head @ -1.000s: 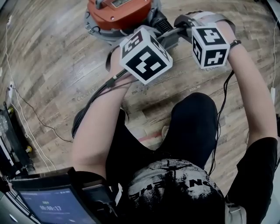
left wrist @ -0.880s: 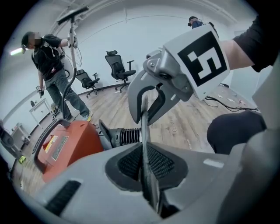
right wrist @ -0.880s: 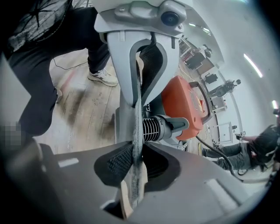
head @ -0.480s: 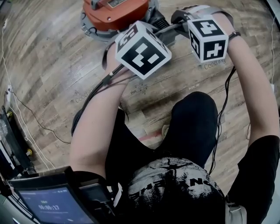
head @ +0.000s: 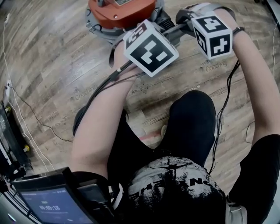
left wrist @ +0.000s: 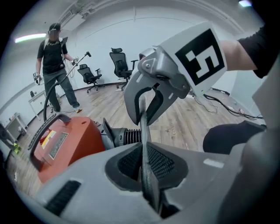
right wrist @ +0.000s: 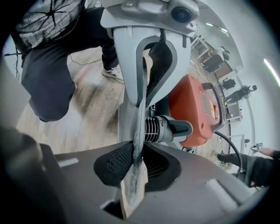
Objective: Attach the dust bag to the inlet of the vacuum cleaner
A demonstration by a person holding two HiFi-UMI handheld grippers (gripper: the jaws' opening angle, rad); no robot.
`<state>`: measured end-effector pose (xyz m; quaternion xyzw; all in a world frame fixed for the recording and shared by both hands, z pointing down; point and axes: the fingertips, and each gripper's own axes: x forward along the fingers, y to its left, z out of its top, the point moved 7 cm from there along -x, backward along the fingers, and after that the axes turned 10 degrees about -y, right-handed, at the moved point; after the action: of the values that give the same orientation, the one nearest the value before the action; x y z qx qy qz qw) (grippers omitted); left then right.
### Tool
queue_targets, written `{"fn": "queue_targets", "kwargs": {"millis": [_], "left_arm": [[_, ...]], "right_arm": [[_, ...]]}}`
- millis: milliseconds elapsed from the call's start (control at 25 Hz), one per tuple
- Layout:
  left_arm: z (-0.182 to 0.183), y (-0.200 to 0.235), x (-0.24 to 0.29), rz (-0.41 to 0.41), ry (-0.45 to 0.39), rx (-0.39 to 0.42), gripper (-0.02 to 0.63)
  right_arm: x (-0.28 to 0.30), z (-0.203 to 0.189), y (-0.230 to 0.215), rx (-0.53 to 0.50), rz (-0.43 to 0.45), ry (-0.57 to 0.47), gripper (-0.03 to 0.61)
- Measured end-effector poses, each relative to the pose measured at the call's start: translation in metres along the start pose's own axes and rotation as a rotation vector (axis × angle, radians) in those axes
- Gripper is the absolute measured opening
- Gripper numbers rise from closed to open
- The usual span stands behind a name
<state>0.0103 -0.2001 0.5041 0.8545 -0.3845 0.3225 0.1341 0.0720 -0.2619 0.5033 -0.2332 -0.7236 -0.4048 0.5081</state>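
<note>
The orange vacuum cleaner [head: 120, 11] stands on the wood floor, its black ribbed inlet [right wrist: 168, 129] pointing toward me. The dust bag's flat collar [right wrist: 139, 118] shows edge-on as a thin grey and brown strip stretched between my two grippers. My left gripper [left wrist: 144, 168] is shut on one end of this strip [left wrist: 143, 131]. My right gripper [right wrist: 135, 164] is shut on the other end. Both hang just in front of the inlet [left wrist: 127, 135], a little apart from it. In the head view the marker cubes [head: 151, 48] hide the jaws and the bag.
My knees and legs [head: 192, 127] fill the floor below the grippers. Cables [head: 100, 89] trail left across the boards. A tablet screen [head: 48, 203] sits at the lower left. A person [left wrist: 54, 65] with a hose and office chairs [left wrist: 120, 61] stand far back.
Both marker cubes have rolled slightly and sit a touch to the right in the picture. The grip on the collar looks the same, and the vacuum has not moved.
</note>
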Motion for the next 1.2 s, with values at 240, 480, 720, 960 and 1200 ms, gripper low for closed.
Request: {"fn": "queue_targets", "kwargs": {"millis": [240,480,720,960,1200], "left_arm": [[0.008,0.004,-0.007,0.037,-0.025,0.068,0.029],[0.004,0.002,-0.005,0.029,0.004,0.022,0.031],[0.002,0.005,-0.001,0.029,0.000,0.023,0.031],[0.007,0.011,-0.009,0.046,-0.006,0.032,0.029],[0.001,0.010,-0.003,0.040,-0.007,-0.006,0.032]], "right_arm": [[-0.004,0.004,-0.001,0.021,0.009,-0.006,0.063],[-0.003,0.000,0.000,0.042,-0.017,0.012,0.066],[-0.002,0.001,-0.003,-0.004,-0.013,0.036,0.064],[-0.006,0.003,-0.007,0.005,-0.031,0.034,0.071],[0.001,0.001,-0.010,0.004,-0.036,0.031,0.078]]}}
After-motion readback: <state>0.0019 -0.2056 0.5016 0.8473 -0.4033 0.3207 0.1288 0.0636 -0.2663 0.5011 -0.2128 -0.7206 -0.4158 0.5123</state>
